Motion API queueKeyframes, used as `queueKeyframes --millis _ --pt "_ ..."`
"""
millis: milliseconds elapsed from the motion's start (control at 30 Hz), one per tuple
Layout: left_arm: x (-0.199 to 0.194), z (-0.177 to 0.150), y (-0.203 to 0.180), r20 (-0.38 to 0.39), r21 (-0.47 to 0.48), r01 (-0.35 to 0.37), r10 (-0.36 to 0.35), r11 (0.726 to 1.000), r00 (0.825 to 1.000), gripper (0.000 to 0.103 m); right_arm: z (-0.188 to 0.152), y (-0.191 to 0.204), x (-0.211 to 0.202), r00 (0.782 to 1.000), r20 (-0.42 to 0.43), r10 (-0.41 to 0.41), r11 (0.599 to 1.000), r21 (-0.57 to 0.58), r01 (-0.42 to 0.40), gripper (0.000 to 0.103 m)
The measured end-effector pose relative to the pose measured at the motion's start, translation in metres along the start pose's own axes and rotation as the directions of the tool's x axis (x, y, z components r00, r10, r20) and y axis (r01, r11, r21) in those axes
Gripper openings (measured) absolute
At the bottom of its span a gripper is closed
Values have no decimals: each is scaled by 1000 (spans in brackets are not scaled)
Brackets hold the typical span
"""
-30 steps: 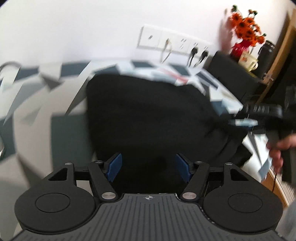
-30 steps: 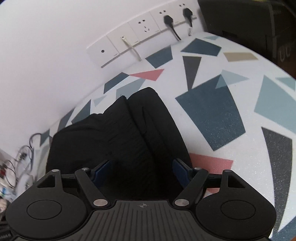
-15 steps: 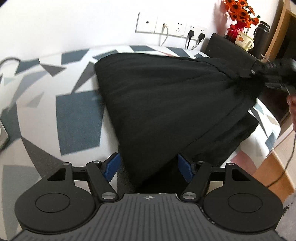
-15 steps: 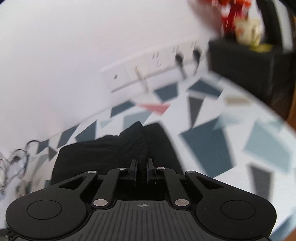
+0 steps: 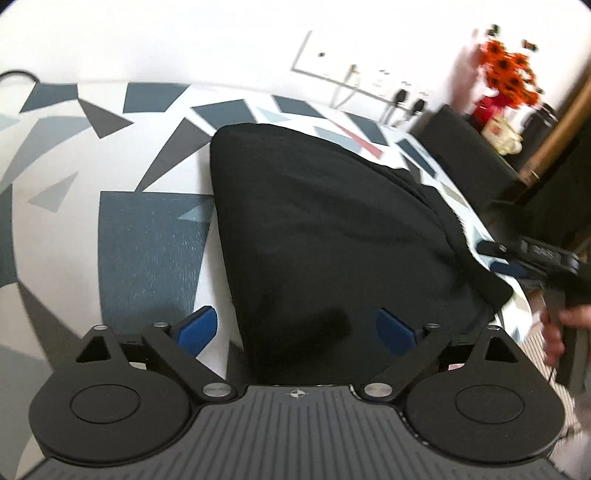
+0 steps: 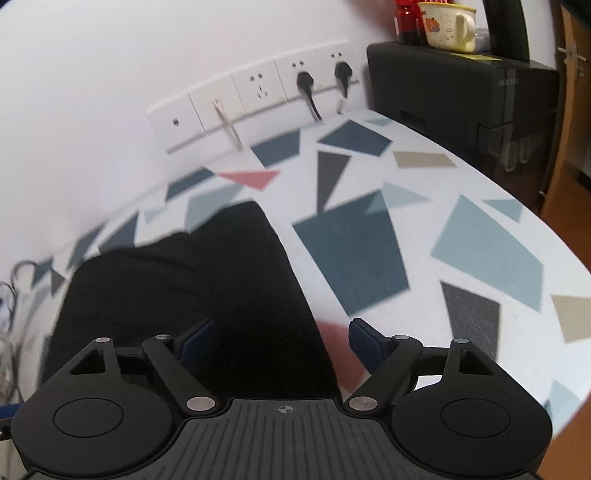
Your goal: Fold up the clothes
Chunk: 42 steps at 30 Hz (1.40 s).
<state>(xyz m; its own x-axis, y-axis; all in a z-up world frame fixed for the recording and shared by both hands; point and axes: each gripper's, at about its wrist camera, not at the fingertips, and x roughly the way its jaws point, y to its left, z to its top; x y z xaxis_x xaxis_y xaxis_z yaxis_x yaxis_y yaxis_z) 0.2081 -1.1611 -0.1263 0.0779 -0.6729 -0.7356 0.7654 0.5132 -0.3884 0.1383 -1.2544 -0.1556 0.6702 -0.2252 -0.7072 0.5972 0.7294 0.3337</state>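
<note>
Black garment lies flat on patterned tablecloth. We see left gripper and right gripper both opening, pads clear of cloth.

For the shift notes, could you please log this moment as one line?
black garment: flat on patterned table | left gripper: jaws opening over hem | right gripper: jaws opening, nothing gripped

The right gripper with blue pads is opening, and a soft black cloth lies flat between its fingers, but the pads do not squeeze it. The cloth rests on a white table cover with colourful triangles. At one o'clock a cream mug sits on a black box
</note>
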Motion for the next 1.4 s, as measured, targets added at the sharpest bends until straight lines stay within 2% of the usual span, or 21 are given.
queueKeyframes --millis 100,167,233,333,433,567,667,800,967,1400 --pt "24 14 5 -35 -101 5 -8 995 999 95 12 0 22 997 -62 49 999 -10 -50 84" --pt "36 20 7 -51 -178 14 -23 984 998 96 15 4 37 993 -94 72 996 -47 -77 92" --pt "46 25 8 -60 -209 -20 7 978 998 97 16 8 48 990 -119 81 992 -82 -91 94" --pt "59 30 2 -85 -185 -69 54 980 995 102 16 16 63 985 -161 61 982 -169 -88 102" --pt "69 33 -12 -111 -112 -134 122 985 986 103 15 27 74 979 -197 50 955 -278 -105 102" --pt "81 34 -32 -136 -16 -239 235 971 962 103 22 27 89 959 -274 74 954 -261 -149 102" --pt "84 36 -36 -146 -33 -280 273 959 951 103 27 31 96 954 -292 74 945 -285 -160 102" --pt "86 41 -36 -182 -42 -297 285 954 941 103 30 32 102 952 -294 83 937 -301 -174 102" --pt "87 41 -35 -190 -40 -294 281 955 941 103 33 30 103 952 -290 97 940 -289 -183 102" --pt "82 28 -35 -103 -34 -286 281 958 954 103 27 28 101 964 -245 106 931 -316 -183 102"
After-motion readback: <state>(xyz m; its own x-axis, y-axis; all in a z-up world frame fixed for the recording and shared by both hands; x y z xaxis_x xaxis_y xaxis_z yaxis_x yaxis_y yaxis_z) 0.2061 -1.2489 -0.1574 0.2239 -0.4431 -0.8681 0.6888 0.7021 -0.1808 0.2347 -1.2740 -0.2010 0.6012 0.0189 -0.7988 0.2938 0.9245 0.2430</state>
